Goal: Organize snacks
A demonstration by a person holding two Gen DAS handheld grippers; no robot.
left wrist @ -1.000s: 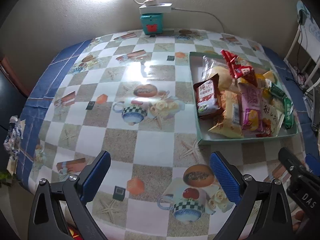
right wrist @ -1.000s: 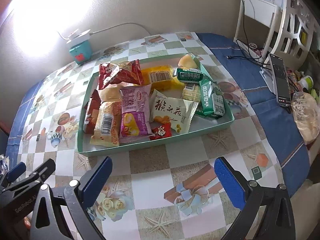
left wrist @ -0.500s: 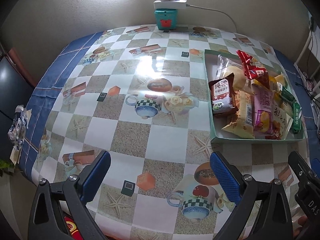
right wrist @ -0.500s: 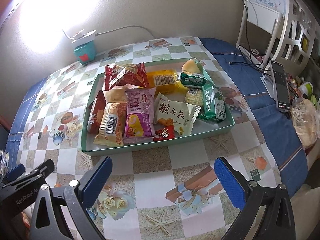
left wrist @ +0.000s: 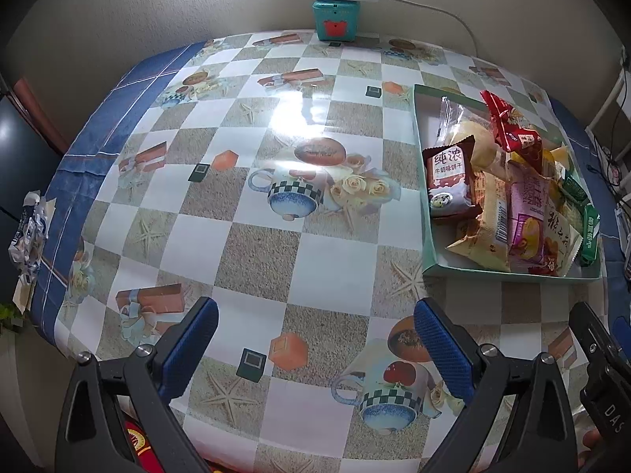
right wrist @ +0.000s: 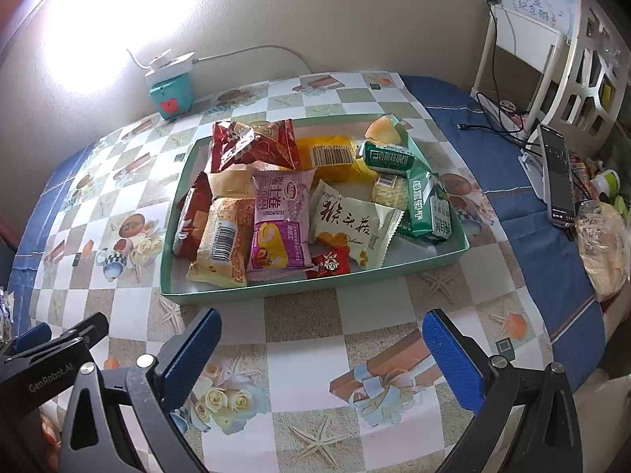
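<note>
A shallow green tray (right wrist: 315, 291) holds several snack packets: a red bag (right wrist: 256, 144), a purple packet (right wrist: 280, 220), a cream packet (right wrist: 351, 228), green biscuit packs (right wrist: 430, 209) and a yellow packet (right wrist: 223, 244). The tray also shows at the right of the left wrist view (left wrist: 426, 213). My right gripper (right wrist: 319, 354) is open and empty, near the table's front edge, short of the tray. My left gripper (left wrist: 315, 339) is open and empty over the bare tablecloth, left of the tray.
A teal box (left wrist: 335, 19) with a white power strip on top stands at the back wall. A phone (right wrist: 556, 177) and a bagged bread (right wrist: 603, 244) lie on the blue cloth at the right. A white rack (right wrist: 552, 59) stands beyond.
Both grippers have drawn back and up a little; the tray looks farther away and shifted right in the left wrist view. Both stay open and empty.
</note>
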